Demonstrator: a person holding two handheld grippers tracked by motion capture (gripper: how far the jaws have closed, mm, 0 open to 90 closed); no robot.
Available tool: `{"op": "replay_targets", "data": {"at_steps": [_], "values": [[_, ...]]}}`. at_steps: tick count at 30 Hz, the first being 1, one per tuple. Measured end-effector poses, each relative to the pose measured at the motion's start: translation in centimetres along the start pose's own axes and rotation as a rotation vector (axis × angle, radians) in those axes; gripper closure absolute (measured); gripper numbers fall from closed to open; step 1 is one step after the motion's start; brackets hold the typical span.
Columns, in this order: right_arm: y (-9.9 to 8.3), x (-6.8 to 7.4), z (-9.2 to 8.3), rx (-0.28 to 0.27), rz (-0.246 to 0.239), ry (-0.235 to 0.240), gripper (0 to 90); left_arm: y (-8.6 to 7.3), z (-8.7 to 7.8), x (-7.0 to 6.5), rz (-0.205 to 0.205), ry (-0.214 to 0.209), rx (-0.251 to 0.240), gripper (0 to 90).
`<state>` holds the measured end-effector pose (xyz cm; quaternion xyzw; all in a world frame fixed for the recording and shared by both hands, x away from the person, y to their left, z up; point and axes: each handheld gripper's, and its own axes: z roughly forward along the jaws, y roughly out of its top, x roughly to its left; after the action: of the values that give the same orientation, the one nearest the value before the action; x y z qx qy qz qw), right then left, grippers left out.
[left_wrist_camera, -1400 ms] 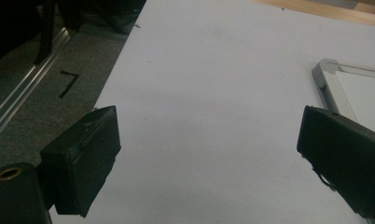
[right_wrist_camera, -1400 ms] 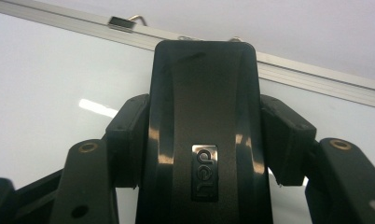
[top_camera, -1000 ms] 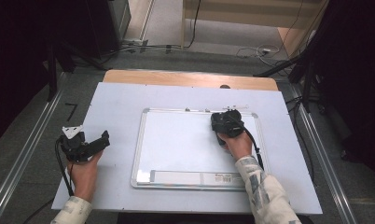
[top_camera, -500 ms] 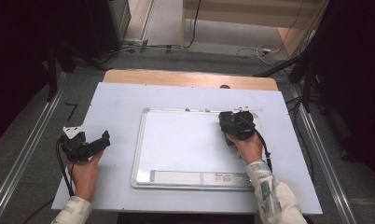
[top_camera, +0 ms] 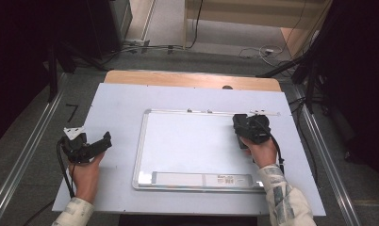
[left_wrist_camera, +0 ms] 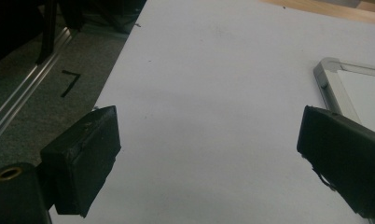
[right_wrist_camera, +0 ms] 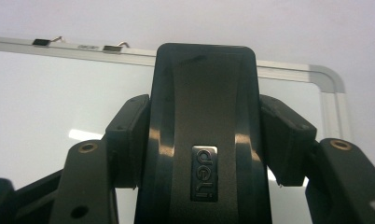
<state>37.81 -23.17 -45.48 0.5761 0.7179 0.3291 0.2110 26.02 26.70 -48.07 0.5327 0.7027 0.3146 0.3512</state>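
A white whiteboard [top_camera: 192, 146] with a metal frame lies flat in the middle of the table. My right gripper [top_camera: 244, 126] hovers over the board's upper right corner, shut on a black "deli" board eraser [right_wrist_camera: 204, 130]. In the right gripper view both pads press the eraser's sides, and the board's top edge [right_wrist_camera: 279, 70] runs just behind it. My left gripper [top_camera: 102, 141] rests on the table left of the board, held by a hand. Its jaws stand wide open with nothing between them [left_wrist_camera: 209, 154]. The board's corner [left_wrist_camera: 330, 70] shows beside the right-hand jaw.
The pale table sheet [top_camera: 178, 96] extends around the board, with a wooden strip [top_camera: 192, 79] along the far edge. Small clips [right_wrist_camera: 112, 47] sit on the board's top frame. A label strip [top_camera: 201, 179] runs along its near edge. Metal rails [top_camera: 27, 155] flank the table.
My right gripper has carried the eraser to the right along the board's upper part, toward the top right corner. The left gripper has stayed where it was.
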Motion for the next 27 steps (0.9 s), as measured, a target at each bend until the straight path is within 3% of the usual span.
{"op": "replay_targets", "data": {"at_steps": [6, 27], "values": [[0.1, -1.2, 0.2, -0.005, 0.038, -0.029, 37.3, 0.0, -0.1, 0.0, -0.003, 0.002, -0.004, 6.5], [0.9, -4.1, 2.2, 0.011, 0.070, -0.141, 37.4, 0.0, -0.1, 0.1, 0.002, 0.005, 0.001, 6.5]]}}
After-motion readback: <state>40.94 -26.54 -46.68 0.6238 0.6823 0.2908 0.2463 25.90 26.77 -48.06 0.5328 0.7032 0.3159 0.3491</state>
